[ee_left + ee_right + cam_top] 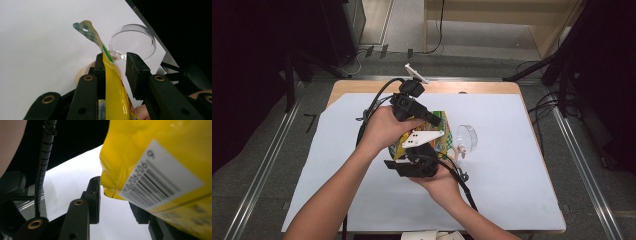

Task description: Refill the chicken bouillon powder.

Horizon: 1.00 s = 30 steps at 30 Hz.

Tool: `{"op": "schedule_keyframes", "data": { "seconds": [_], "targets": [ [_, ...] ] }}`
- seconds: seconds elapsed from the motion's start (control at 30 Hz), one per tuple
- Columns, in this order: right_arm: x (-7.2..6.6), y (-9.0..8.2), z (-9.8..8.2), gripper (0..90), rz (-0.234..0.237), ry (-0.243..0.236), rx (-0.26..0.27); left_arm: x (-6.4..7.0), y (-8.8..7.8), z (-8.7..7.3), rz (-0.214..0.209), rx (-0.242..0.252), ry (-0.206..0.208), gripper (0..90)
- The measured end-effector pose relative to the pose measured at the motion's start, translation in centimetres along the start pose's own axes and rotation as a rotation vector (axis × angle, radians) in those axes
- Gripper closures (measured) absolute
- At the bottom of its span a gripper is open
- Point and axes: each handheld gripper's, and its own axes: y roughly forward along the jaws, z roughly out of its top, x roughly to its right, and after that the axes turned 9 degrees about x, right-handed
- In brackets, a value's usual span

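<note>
Your forearms come in from the bottom of the high view and meet mid-frame, both hands on one yellow snack bag [439,131] held above the white table cover [512,165].

Nearest you, the right gripper [417,162] sits just below frame centre, your right hand [443,181] under it. In the right gripper view the bag's lower corner [110,191] pokes down between the jaws; the barcode label [160,180] takes up the right half. The left pad [94,200] stands just beside the corner with a sliver of white between them (the other pad is mostly hidden behind the bag), so I can't tell if you're actually clamping it. Jaws look narrow, not wide.

Next up, the left gripper [432,120], your left hand [384,127] wrapped round its body. In the left gripper view the bag's thin top edge [110,75] runs up between the jaws, lying against the left pad [99,67]; the right pad [135,72] stands clear of it with a visible gap. So partly open, bag between but not pinched.

Farther out, right of the bag, a clear plastic cup [467,135] lies on its side on the cover, mouth showing at upper right of the left gripper view [132,41].
</note>
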Motion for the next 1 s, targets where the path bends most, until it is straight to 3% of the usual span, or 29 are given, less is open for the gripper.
{"op": "schedule_keyframes", "data": {
  "seconds": [0.47,0.73,1.0],
  "targets": [
    [-0.2,-0.2,0.1,66.8,-0.005,-0.013,0.0,0.3,-0.3,-0.2,0.0,0.012,0.003,71.1],
    [-0.5,0.3,-0.7,65.4,0.001,-0.018,-0.003,0.3,-0.4,-1.3,0.017,0.028,0.021,70.8],
    [-0.7,0.8,-1.7,62.3,0.011,-0.036,-0.014,-0.3,-0.9,-3.1,-0.016,0.071,0.012,71.0]
  ]
}}
